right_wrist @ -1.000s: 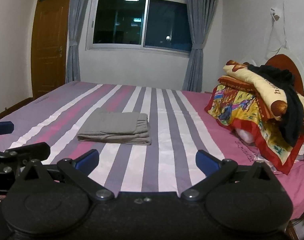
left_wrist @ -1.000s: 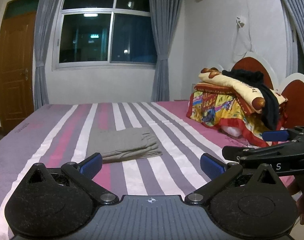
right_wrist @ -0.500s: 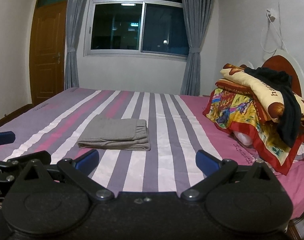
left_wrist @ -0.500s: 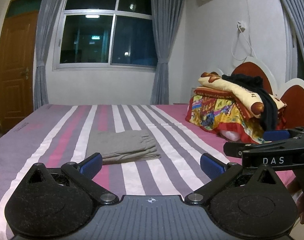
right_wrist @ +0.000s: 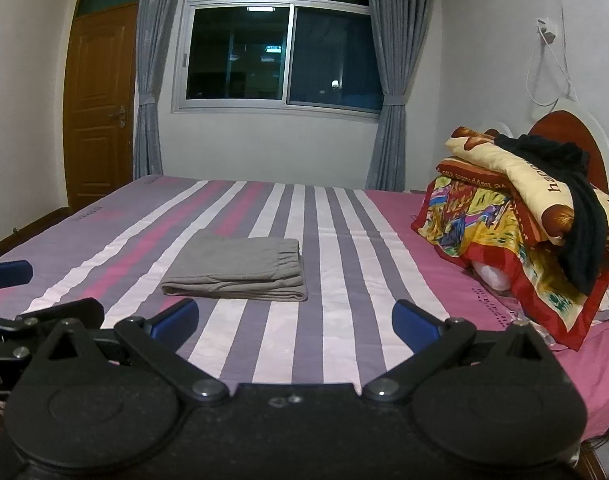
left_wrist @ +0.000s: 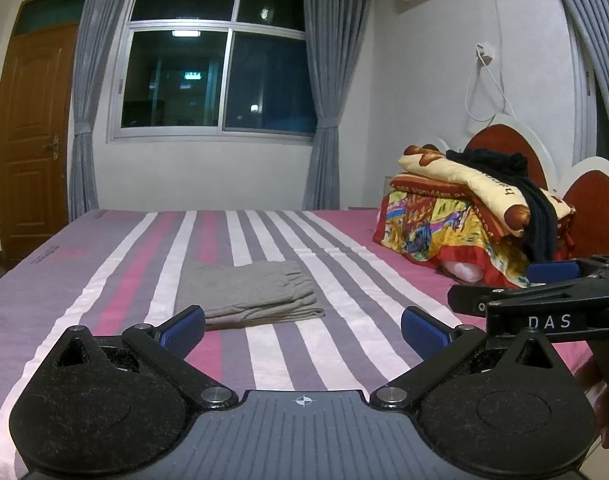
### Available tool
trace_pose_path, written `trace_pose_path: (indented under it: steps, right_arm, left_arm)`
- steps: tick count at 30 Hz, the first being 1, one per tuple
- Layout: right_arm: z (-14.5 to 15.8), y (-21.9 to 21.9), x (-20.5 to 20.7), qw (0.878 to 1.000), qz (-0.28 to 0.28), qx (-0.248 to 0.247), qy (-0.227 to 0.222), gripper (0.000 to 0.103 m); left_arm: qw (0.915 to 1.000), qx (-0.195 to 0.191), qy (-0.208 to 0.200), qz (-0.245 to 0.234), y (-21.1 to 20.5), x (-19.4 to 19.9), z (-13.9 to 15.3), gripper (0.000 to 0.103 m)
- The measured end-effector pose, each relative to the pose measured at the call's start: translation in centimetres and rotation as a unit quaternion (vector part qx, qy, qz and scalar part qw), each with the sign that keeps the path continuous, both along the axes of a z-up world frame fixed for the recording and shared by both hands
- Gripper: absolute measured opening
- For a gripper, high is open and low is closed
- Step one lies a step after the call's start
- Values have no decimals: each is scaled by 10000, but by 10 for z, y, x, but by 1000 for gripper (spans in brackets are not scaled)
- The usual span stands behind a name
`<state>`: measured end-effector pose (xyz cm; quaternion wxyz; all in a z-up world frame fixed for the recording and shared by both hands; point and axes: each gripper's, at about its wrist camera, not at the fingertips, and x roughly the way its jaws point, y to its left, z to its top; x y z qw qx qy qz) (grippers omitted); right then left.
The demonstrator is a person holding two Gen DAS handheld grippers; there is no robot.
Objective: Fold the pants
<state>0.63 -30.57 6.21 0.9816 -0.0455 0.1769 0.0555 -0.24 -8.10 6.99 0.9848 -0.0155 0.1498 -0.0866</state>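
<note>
The grey pants [left_wrist: 244,294] lie folded in a flat rectangle on the striped bed [left_wrist: 344,280]; they also show in the right wrist view [right_wrist: 238,270]. My left gripper [left_wrist: 303,328] is open and empty, held back from the pants near the bed's front edge. My right gripper [right_wrist: 295,320] is open and empty, beside the left one and equally far from the pants. Each gripper shows at the edge of the other's view.
A pile of colourful blankets [left_wrist: 456,216] with a black garment [right_wrist: 580,224] on top sits at the right by the red headboard [left_wrist: 592,208]. A window, curtains and a wooden door [left_wrist: 28,140] stand behind the bed [right_wrist: 344,240].
Both grippers have tilted up and drawn back a little, so the pants sit lower and smaller in view. Jaws stay open. The pants have not moved.
</note>
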Motion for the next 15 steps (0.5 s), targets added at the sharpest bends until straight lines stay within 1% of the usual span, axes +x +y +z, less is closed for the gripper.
trace_pose_path:
  steps: [15]
  right_arm:
    - [1,-1,0,10000,-10,7,-10,103]
  left_arm:
    - [10000,19,-17,-16,0,0,2,103]
